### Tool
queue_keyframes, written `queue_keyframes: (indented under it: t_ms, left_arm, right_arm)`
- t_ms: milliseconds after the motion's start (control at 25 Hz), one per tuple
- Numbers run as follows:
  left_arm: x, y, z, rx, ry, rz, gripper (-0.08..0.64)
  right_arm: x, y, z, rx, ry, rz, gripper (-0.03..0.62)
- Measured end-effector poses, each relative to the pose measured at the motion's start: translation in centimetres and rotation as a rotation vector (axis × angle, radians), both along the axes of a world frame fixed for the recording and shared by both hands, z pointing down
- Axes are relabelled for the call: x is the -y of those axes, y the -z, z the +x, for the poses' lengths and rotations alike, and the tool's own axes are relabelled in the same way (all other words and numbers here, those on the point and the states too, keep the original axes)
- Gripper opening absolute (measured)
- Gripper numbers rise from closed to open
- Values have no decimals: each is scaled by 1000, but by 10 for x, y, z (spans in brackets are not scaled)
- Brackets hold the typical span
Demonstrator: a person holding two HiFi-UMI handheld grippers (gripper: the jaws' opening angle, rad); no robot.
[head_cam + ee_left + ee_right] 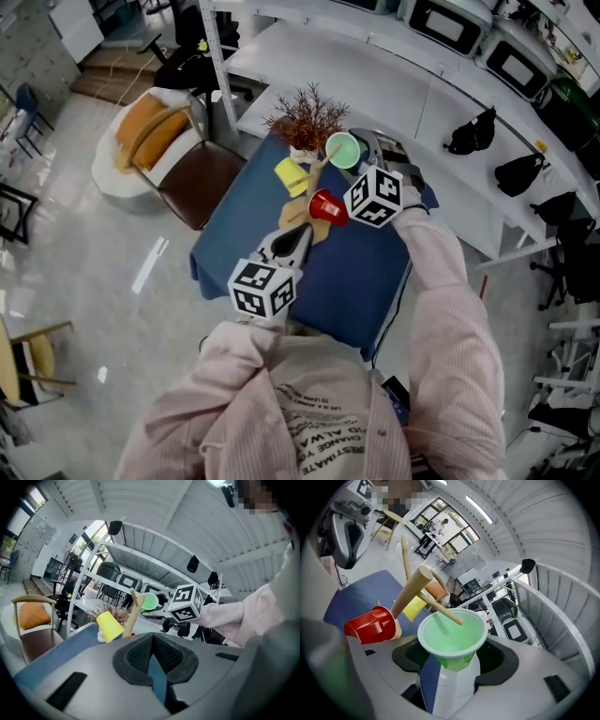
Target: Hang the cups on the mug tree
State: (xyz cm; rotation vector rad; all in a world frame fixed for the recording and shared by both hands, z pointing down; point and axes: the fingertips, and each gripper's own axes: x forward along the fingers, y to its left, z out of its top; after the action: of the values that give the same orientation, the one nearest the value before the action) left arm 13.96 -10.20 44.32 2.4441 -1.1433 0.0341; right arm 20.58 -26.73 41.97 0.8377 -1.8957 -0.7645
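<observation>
1. The right gripper (452, 662) has its jaws spread wide, pinching the base end of a pale green plastic cup (451, 632). The cup's open mouth faces the light wooden mug tree (408, 591). One slanted peg (443, 610) crosses the rim and looks to sit just inside the mouth, not deep.
2. A red plastic cup (370, 624) and a yellow plastic cup (415, 607) already sit on other pegs, so I judge the green one to be the last to hang. The tree stands on the counter covered with a blue cloth (356, 272), beside a small pot of dried reddish twigs (305, 117).
3. The left gripper (152, 654) has its jaws pressed together on nothing. It hovers near the foot of the tree, and I cannot tell whether it touches the base.
4. Letting go too soon is the main risk. With only the peg's tip in the mouth, the cup would likely slide off and drop to the counter or the floor.
5. Pushing the cup along the peg could tip or skid the tree if nothing braces its base. That could also shake the red and yellow cups loose.
6. The cup wall looks thin. If the rim catches the peg off-centre, it could buckle or twist in the jaws.
7. The red cup hangs close below, so a low approach could knock it.
</observation>
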Motion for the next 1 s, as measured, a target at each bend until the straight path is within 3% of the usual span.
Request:
queue_keyframes:
  t_ms: [720,1000]
  left_arm:
    - [0,-2,-1,-14,17,-10,-2]
    - [0,-1,-3,-17,25,-10,-2]
  right_arm:
    - [-19,3,-31,-275,209,161,298]
    - [-30,-3,-36,-338,259,183,299]
